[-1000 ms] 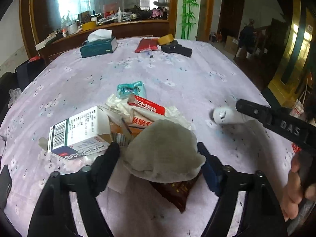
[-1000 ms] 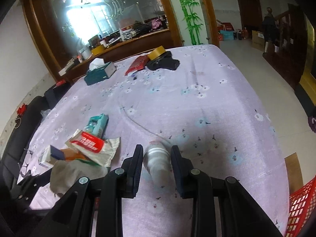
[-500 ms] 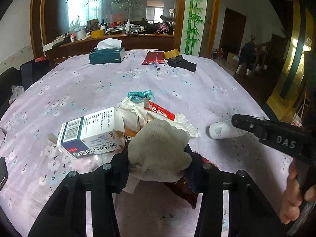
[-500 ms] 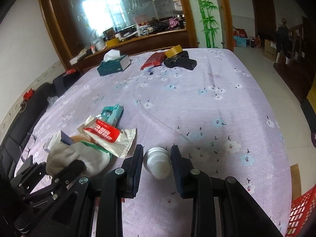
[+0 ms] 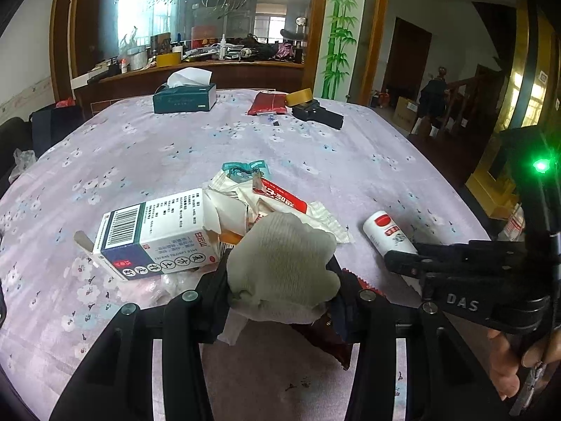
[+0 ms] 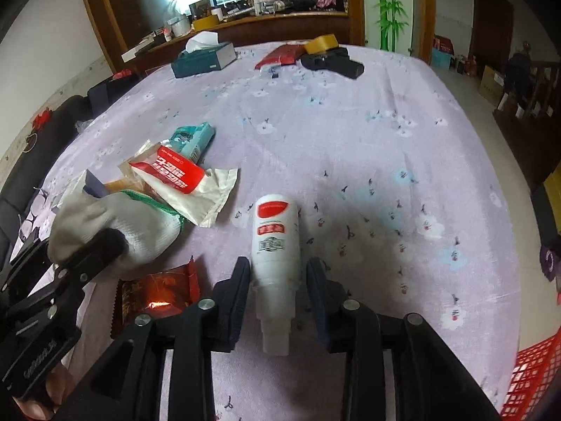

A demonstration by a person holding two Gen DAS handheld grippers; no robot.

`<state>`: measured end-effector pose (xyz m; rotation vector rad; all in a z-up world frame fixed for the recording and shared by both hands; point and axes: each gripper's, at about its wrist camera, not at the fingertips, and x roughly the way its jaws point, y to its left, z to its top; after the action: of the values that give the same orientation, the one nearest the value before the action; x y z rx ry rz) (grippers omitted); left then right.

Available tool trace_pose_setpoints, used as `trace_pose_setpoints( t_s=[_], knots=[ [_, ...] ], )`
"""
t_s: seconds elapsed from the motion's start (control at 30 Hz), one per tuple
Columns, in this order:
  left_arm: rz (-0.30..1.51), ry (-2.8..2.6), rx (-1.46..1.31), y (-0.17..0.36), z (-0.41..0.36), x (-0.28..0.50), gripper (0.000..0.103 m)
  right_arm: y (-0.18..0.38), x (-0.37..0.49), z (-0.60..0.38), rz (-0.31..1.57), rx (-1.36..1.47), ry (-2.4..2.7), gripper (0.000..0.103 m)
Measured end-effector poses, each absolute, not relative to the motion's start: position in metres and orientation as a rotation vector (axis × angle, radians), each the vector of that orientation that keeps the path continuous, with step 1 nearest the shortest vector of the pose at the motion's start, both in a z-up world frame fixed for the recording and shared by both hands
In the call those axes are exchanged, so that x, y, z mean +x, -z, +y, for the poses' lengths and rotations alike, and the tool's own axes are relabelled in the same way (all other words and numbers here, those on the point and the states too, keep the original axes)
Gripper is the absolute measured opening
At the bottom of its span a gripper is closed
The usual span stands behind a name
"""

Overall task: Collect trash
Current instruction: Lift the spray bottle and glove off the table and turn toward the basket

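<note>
Counter [image 5: 315, 161] under a lilac flowered cloth fills both views, trash heaped near my edge. Far end: teal tissue box [image 5: 184, 97], red packet [image 5: 268, 103], roll of tan tape [image 5: 299, 96] on a black device [image 5: 320, 115], all well apart from the heap. Red mesh basket [image 6: 533, 379] shows at the right wrist view's lower right corner, off the counter. Heap: white medicine carton [image 5: 154, 235] with barcode lying on its side, white wrapper with red label [image 6: 182, 182] partly over it, small teal packet [image 6: 193, 140] just behind. Grey-white knit glove [image 5: 284, 263] sits at the front of the heap, and my left tool [image 5: 280, 280] is clamped on it, both pads pressing into the bunched fabric. Dark red foil wrapper [image 6: 154, 294] lies flat on the cloth under and just beside the glove. White bottle with red label [image 6: 277, 242] lies on its side to the right of the heap, cap end toward me, between the fingers of my right tool [image 6: 278, 280]; that tool's jaws have just been opening and stand a little apart from the bottle's sides, small gaps visible, not gripping.
</note>
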<state>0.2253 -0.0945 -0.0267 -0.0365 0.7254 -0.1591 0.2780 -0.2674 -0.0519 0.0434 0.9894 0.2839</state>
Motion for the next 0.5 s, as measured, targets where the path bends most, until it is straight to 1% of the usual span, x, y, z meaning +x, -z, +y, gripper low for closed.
trace_pose_setpoints(
  t_s=[0.07,0.1,0.23,0.5],
  knots=[
    [0.724,0.164,-0.037,0.027,-0.095,0.224,0.045,0.056,0.280,-0.264,1.001,0.041,-0.283,0.035],
    [0.723,0.164,-0.036,0.026,-0.095,0.224,0.044,0.056,0.280,-0.263,0.992,0.035,-0.273,0.032],
    [0.700,0.170,-0.026,0.025,-0.098,0.220,0.042,0.053,0.279,-0.266,0.968,0.056,-0.268,0.031],
    [0.593,0.156,0.001,0.010,-0.103,0.206,0.042,0.027,0.269,-0.273,0.822,0.102,-0.257,0.031]
  ],
)
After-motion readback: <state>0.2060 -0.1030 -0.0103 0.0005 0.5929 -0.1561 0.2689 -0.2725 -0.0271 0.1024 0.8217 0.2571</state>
